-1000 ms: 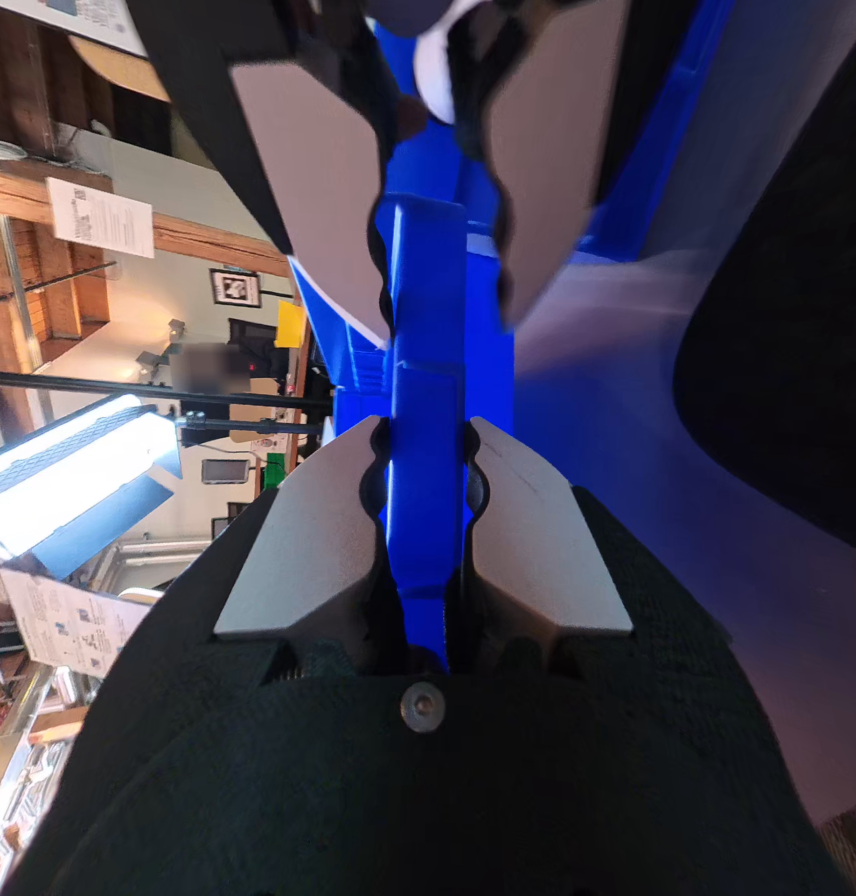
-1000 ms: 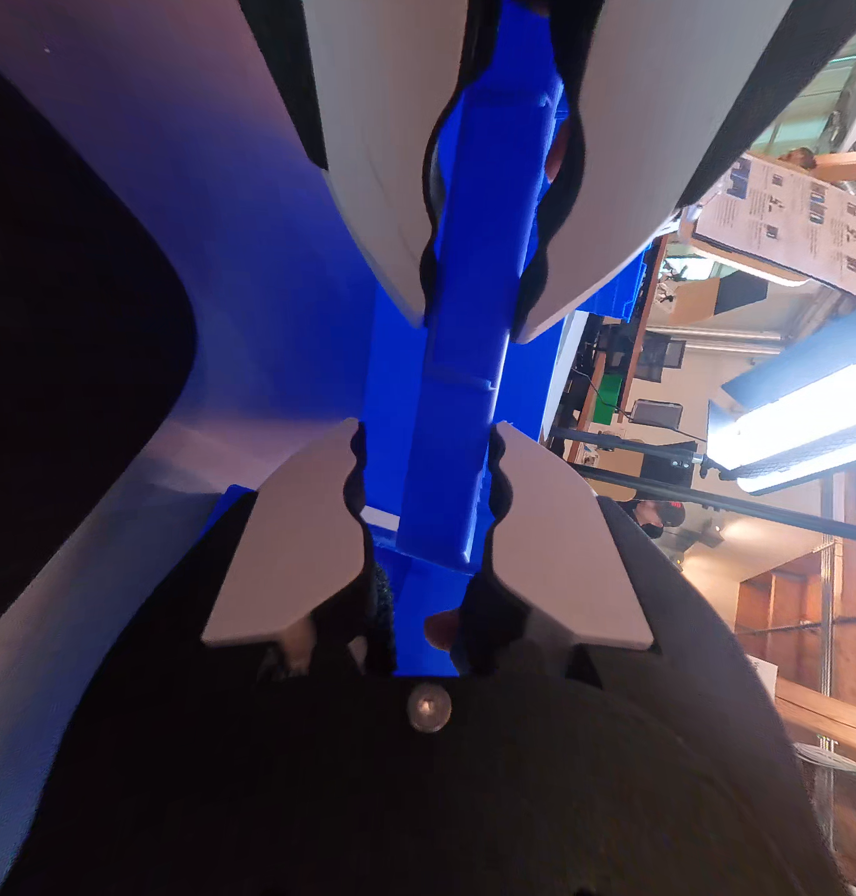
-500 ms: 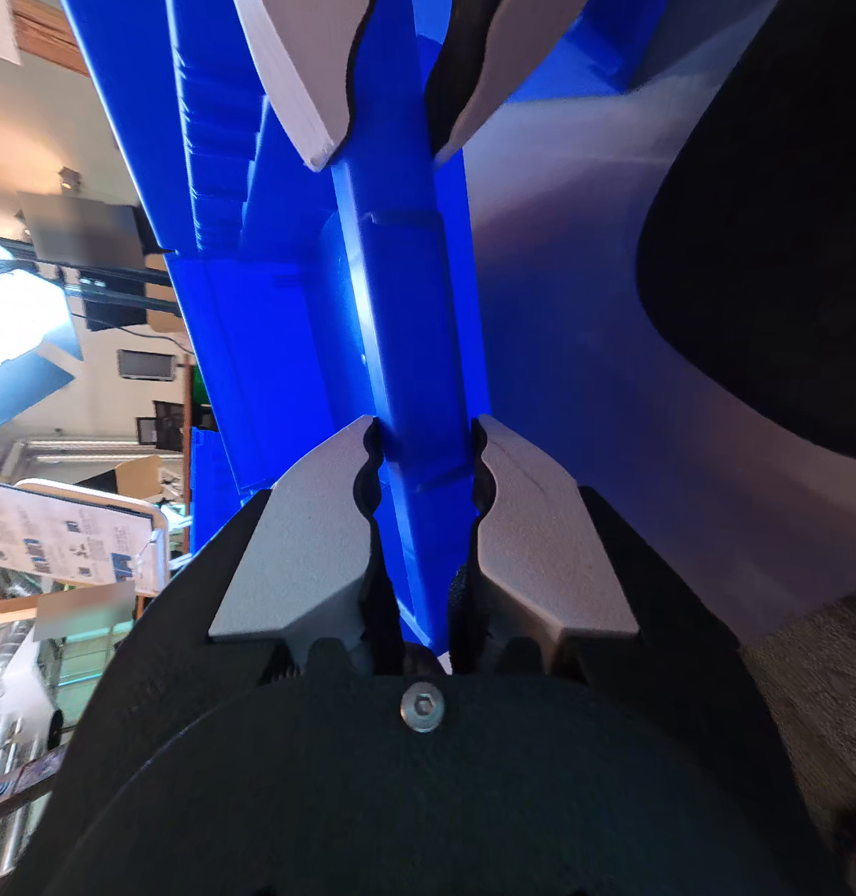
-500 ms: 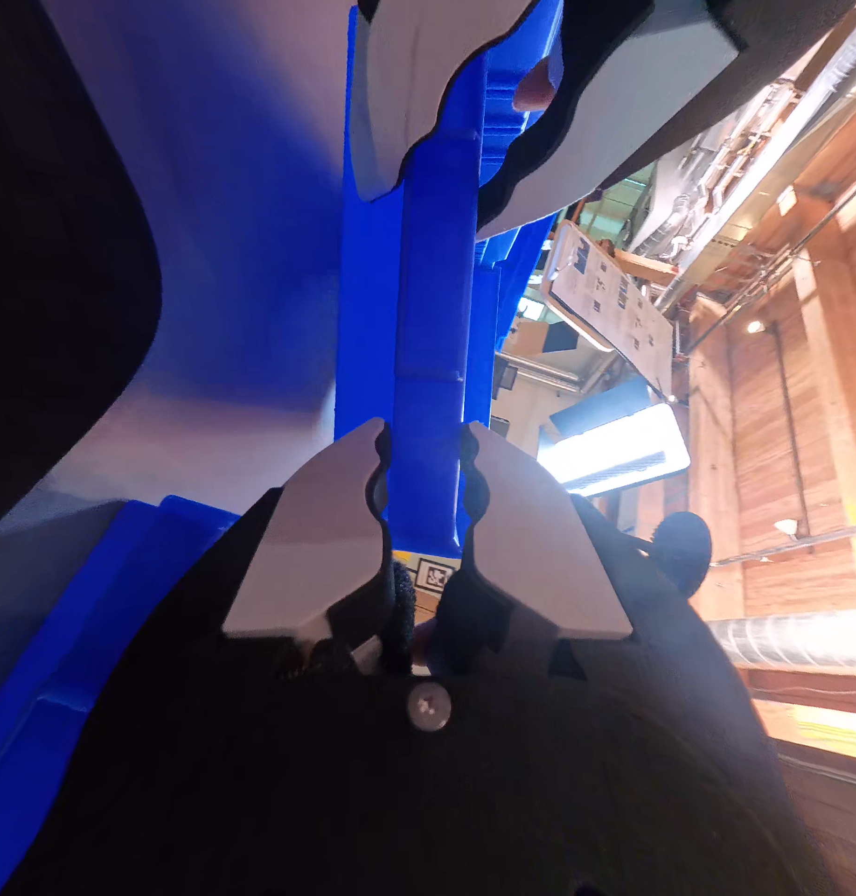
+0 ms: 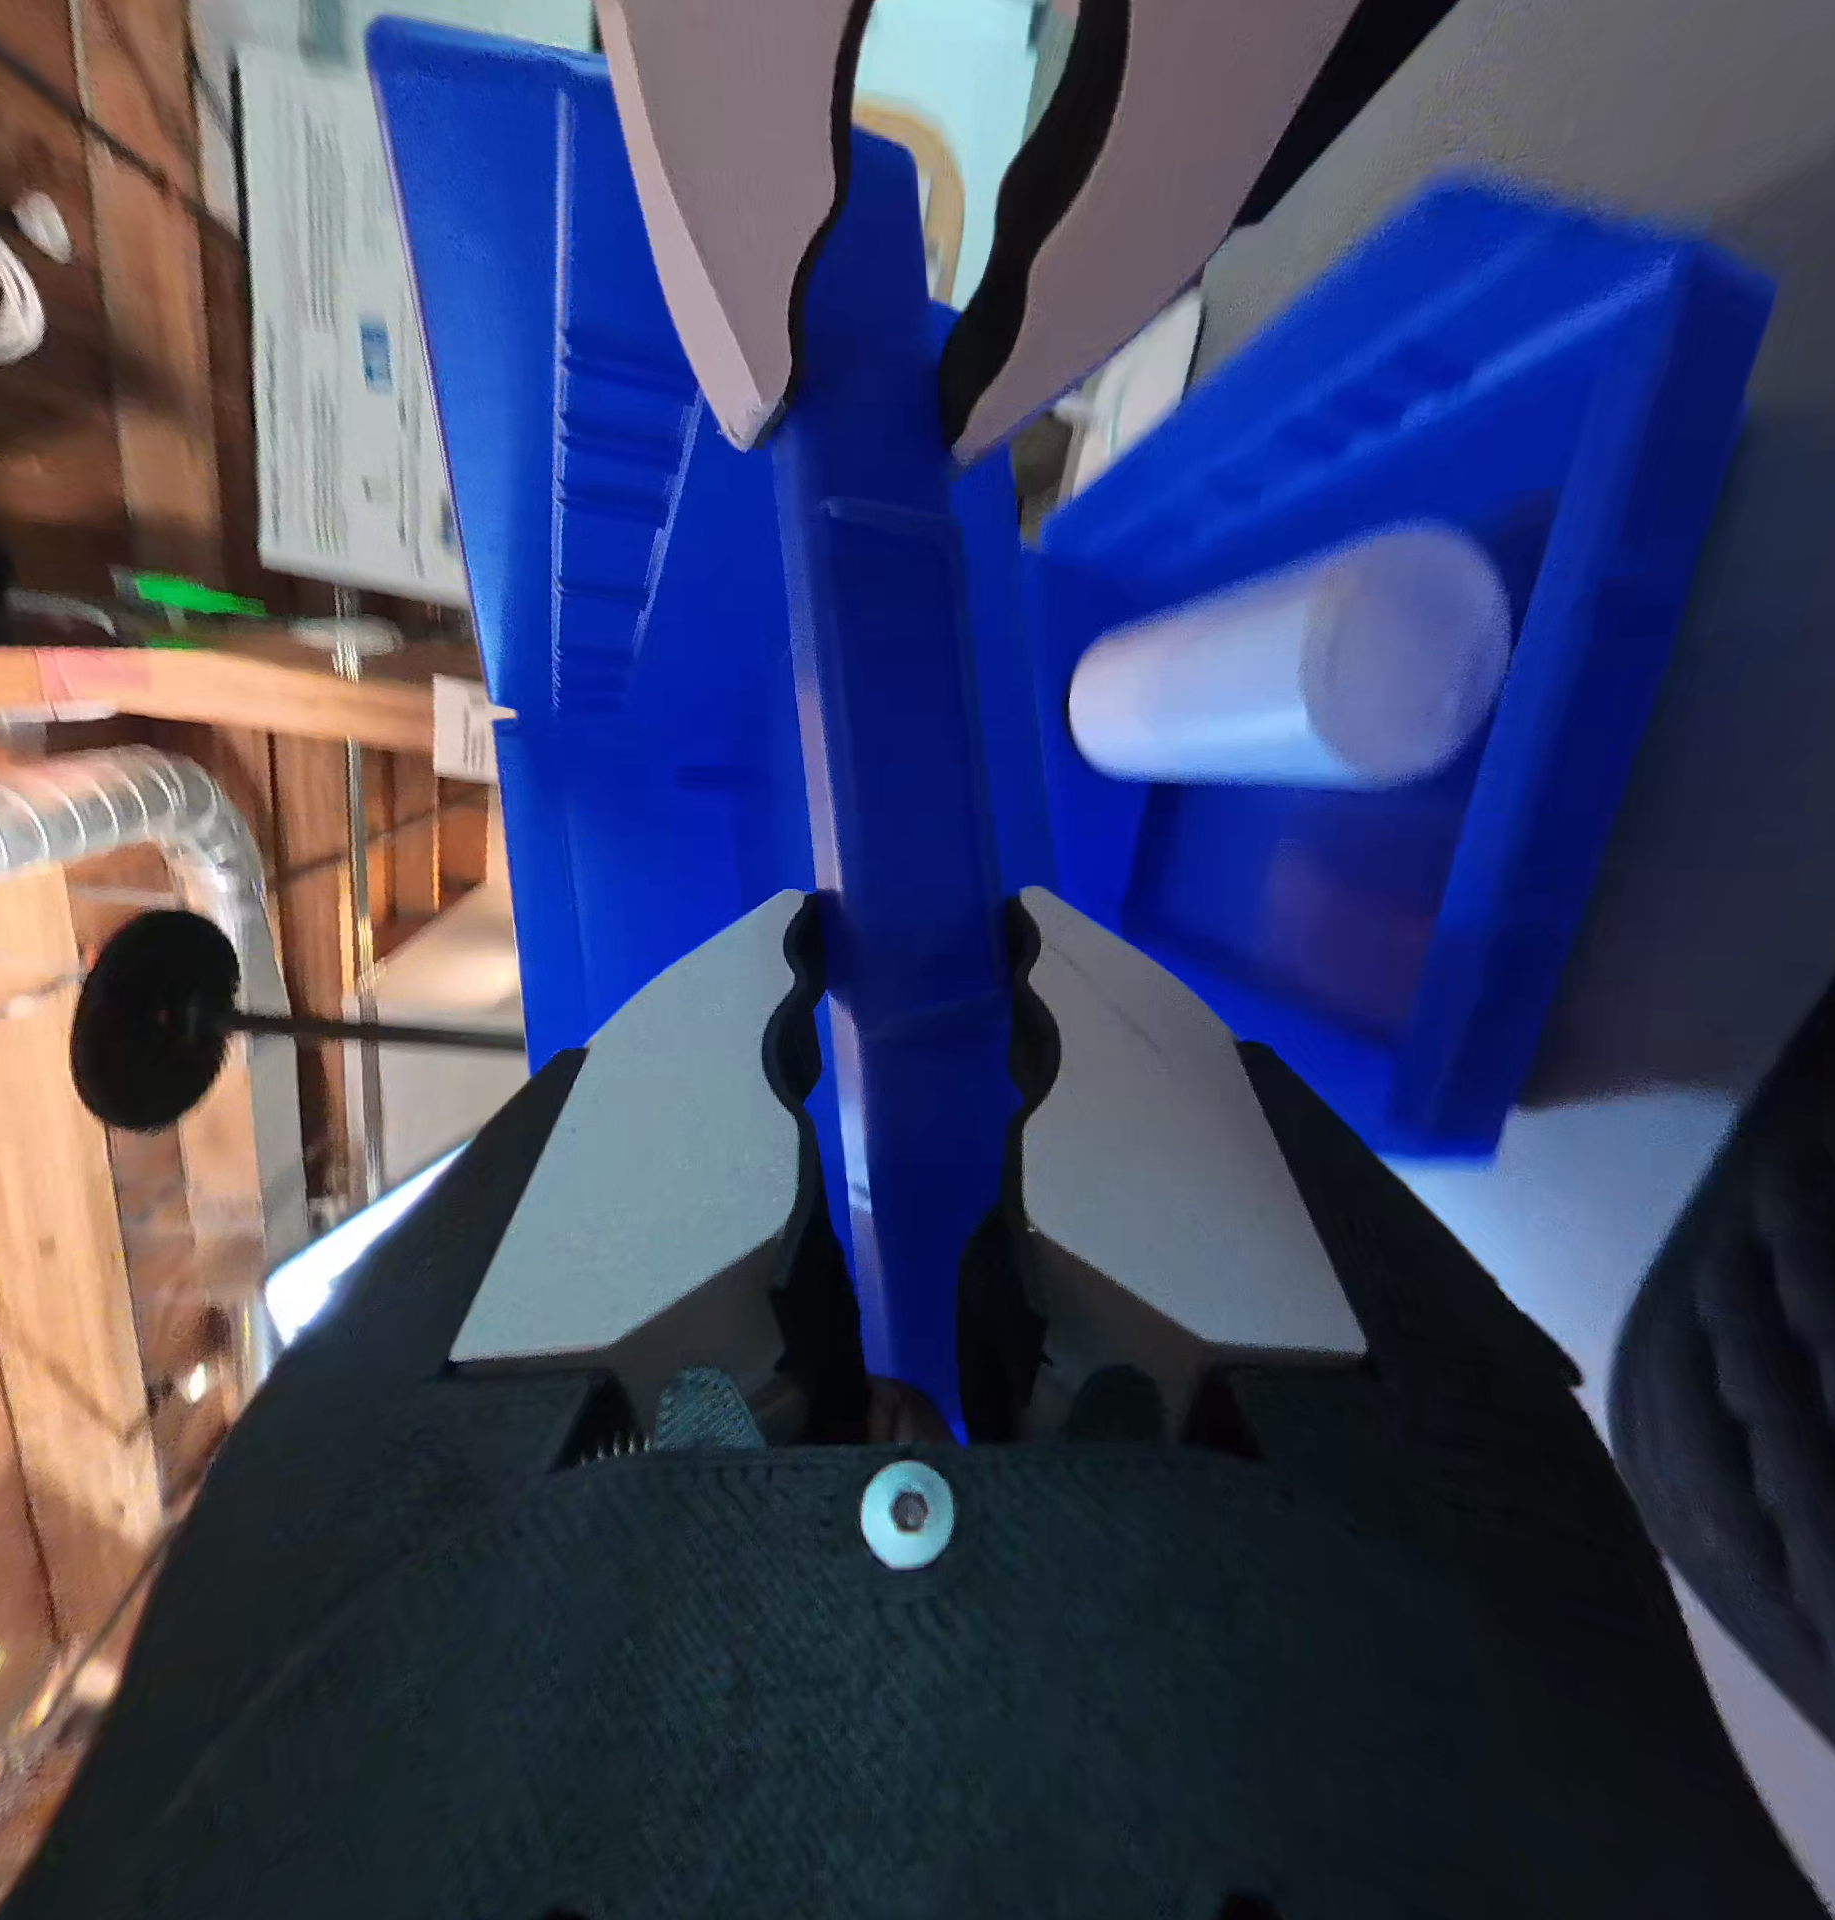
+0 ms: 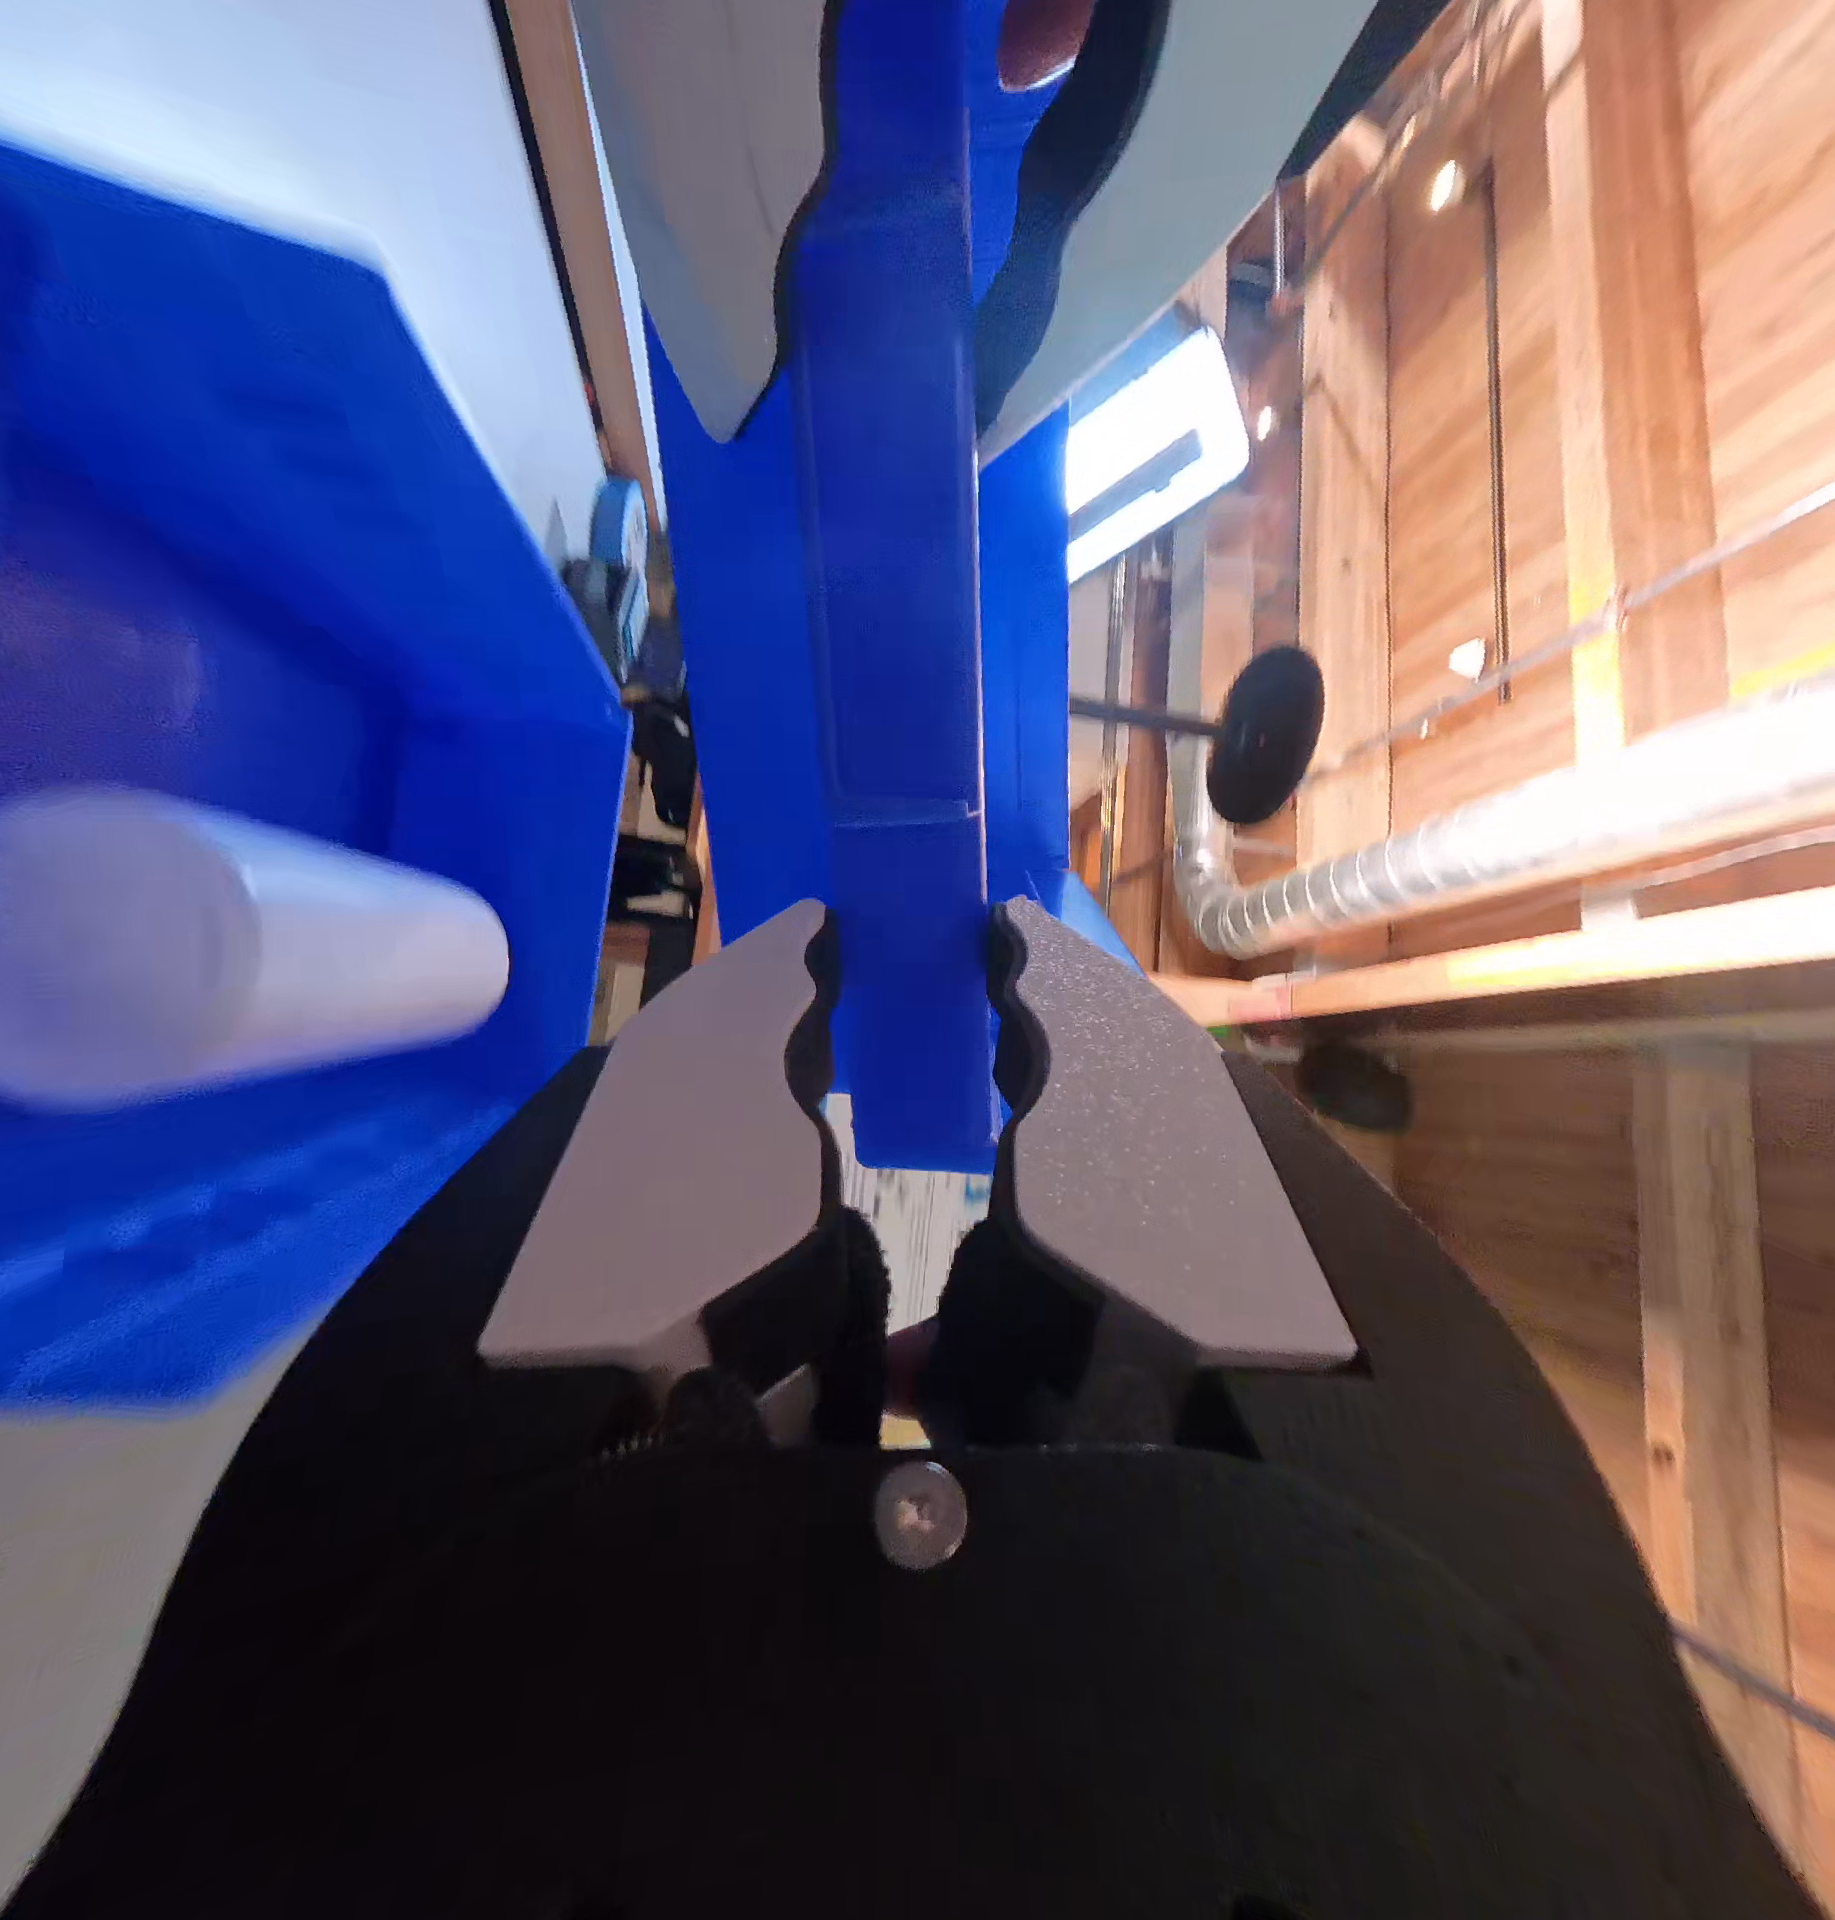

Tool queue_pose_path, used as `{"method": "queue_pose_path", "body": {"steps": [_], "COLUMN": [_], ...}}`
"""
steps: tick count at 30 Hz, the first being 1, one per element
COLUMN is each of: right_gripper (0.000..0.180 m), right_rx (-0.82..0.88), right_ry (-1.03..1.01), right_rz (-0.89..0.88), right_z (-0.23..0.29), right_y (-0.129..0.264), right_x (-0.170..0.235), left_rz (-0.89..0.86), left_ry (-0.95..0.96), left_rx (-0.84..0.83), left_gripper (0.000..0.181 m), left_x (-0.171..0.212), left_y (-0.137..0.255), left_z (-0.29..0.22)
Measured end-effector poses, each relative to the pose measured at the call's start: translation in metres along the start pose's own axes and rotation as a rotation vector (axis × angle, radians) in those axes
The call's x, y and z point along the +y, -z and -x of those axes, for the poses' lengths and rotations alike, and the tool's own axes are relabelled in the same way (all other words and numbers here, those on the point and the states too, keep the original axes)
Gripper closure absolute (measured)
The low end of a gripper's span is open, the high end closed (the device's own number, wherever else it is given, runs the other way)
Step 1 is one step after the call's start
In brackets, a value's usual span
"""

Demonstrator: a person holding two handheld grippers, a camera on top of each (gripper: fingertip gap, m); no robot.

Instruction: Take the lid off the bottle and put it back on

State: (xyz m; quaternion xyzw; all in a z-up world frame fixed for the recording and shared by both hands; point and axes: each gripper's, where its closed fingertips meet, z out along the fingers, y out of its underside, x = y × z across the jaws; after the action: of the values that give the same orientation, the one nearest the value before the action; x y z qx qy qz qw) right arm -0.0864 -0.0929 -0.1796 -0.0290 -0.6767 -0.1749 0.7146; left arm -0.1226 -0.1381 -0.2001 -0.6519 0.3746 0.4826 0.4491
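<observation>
Swung round since half a second before, both views had been turned so that a blue bin with a white bottle lying in it had come into sight.

From the left wrist view, the left gripper (image 5: 908, 1039) was seen clenched on a long blue plastic piece (image 5: 892, 727) (seemingly the rim of a bin), whose far end was clamped by the right gripper (image 5: 861, 436). The blue bin (image 5: 1578, 727) was set to the right, and the white bottle (image 5: 1287, 675) was laid on its side within, its long axis running crosswise to the fingers. No lid could be told apart.

From the right wrist view, the right gripper (image 6: 908, 1029) was seen closed on the same blue plastic piece (image 6: 892, 623), with the white bottle (image 6: 217, 945) blurred to the left in the blue bin (image 6: 269, 468). Neither gripper was judged clearly nearer; the bottle lay untouched, well apart from both.
</observation>
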Motion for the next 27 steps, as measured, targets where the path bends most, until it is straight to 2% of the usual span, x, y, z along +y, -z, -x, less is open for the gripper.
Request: {"method": "queue_pose_path", "body": {"steps": [7, 13, 17, 22, 27], "right_gripper": [0.153, 0.153, 0.153, 0.153, 0.153], "right_rx": [-0.002, -0.051, -0.149, -0.247, -0.304], "right_ry": [-0.033, -0.084, -0.132, -0.173, -0.244], "right_rz": [0.266, 0.439, 0.475, 0.515, 0.524], "right_z": [0.017, 0.056, 0.093, 0.144, 0.167], "right_y": [0.101, 0.171, 0.188, 0.192, 0.192], "right_x": [0.114, 0.188, 0.226, 0.248, 0.253], "left_rz": [-0.226, -0.276, -0.287, -0.293, -0.334], "left_ry": [-0.09, -0.098, -0.078, -0.044, -0.113], "left_rx": [0.083, 0.187, 0.291, 0.396, 0.303], "left_gripper": [0.148, 0.148, 0.148, 0.148, 0.149], "left_x": [-0.137, -0.224, -0.253, -0.258, -0.263], "left_y": [-0.054, -0.091, -0.123, -0.152, -0.157], "left_z": [-0.025, -0.07, -0.105, -0.148, -0.159]}}
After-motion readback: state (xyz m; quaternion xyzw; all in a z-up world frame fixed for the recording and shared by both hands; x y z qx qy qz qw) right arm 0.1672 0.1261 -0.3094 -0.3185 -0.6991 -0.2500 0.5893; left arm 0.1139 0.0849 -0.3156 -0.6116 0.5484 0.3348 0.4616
